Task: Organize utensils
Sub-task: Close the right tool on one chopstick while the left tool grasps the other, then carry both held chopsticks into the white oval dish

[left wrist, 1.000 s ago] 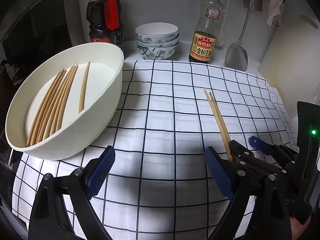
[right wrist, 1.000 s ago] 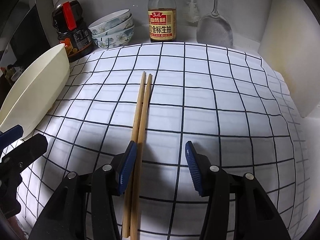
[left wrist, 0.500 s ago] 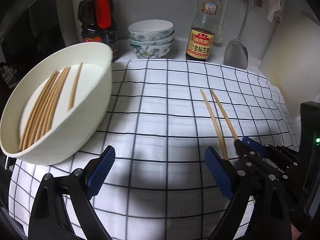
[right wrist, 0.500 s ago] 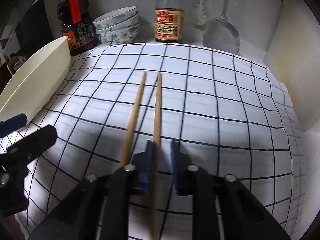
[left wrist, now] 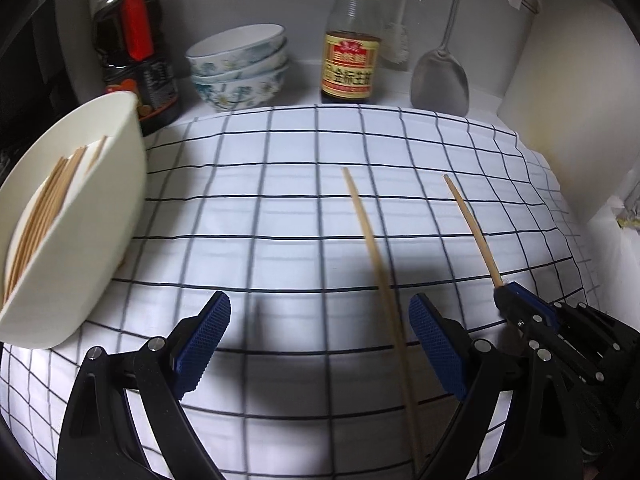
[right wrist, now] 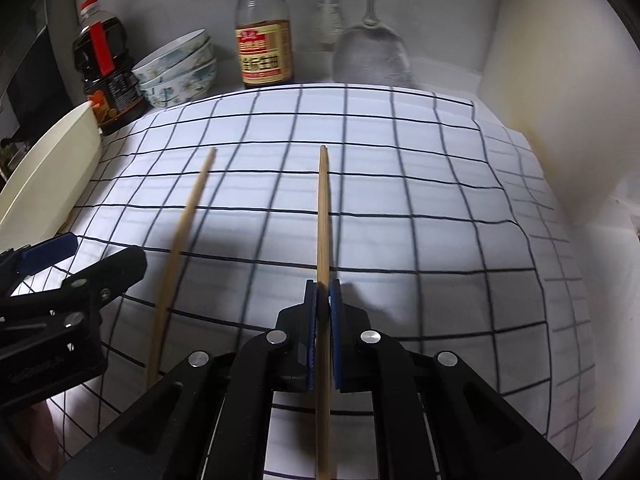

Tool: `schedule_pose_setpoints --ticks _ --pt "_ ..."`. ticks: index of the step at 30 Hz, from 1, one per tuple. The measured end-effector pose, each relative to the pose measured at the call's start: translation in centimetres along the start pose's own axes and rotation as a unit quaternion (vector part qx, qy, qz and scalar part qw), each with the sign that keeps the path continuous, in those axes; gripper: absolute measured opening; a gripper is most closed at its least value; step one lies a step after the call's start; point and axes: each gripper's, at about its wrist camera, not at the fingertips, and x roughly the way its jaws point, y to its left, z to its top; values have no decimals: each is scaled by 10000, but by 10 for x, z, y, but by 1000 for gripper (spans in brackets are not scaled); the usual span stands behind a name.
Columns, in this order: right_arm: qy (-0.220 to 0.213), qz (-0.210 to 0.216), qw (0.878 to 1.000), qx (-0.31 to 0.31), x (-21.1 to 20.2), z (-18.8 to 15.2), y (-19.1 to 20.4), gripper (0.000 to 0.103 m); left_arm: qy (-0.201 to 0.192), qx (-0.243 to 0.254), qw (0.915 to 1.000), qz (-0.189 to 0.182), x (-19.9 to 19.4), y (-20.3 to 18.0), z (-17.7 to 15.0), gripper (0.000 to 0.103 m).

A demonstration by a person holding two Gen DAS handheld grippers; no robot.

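Observation:
My right gripper [right wrist: 323,336] is shut on one wooden chopstick [right wrist: 323,216] and holds it above the checked cloth, pointing at the back wall. It shows in the left wrist view [left wrist: 516,300] with that chopstick [left wrist: 472,226] sticking out. A second chopstick [right wrist: 182,236] lies on the cloth to its left; in the left wrist view that chopstick [left wrist: 376,256] runs between my open, empty left gripper's [left wrist: 320,344] fingers, near the right one. A cream bowl [left wrist: 100,216] at the left holds several chopsticks [left wrist: 44,208].
Along the back wall stand a dark sauce bottle [left wrist: 132,48], stacked patterned bowls [left wrist: 240,68], a soy sauce bottle [left wrist: 352,40] and a hanging metal spatula [left wrist: 440,76]. A white board [left wrist: 568,120] stands at the right. The checked cloth [left wrist: 260,216] covers the counter.
My right gripper closed on one chopstick of the pair and lifted it to the right, away from the other. The left gripper stayed open and moved forward and to the right.

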Motion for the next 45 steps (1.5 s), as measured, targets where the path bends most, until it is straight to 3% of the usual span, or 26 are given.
schedule_pose_setpoints --ticks 5,8,13,16,18,27,33,38,45 --pt "-18 21 10000 35 -1 -2 -3 6 100 118 9999 -20 9 -13 -3 88" --pt "-26 35 10000 54 -2 -2 -3 6 208 184 9996 -15 15 -17 -7 73" --pt "-50 12 10000 8 -3 -4 -2 6 70 304 9995 64 16 -21 -14 59" --pt "-52 -9 10000 10 -3 -4 -2 6 7 361 9993 7 13 -23 -15 35" --pt "-52 -36 10000 -4 -3 -4 -1 6 14 406 9992 -54 12 -25 -16 9" --pt "72 126 9996 244 -6 -4 -3 6 189 365 9990 -201 7 -19 -14 7" --pt "10 323 9986 416 -29 2 4 6 129 262 9989 -365 -21 -5 -3 7" --pt "-152 472 9980 394 -56 21 22 6 -28 145 9991 -403 -56 23 12 7" --pt "-375 964 9946 78 -87 59 88 6 -309 -151 9994 -41 -103 91 39 7"
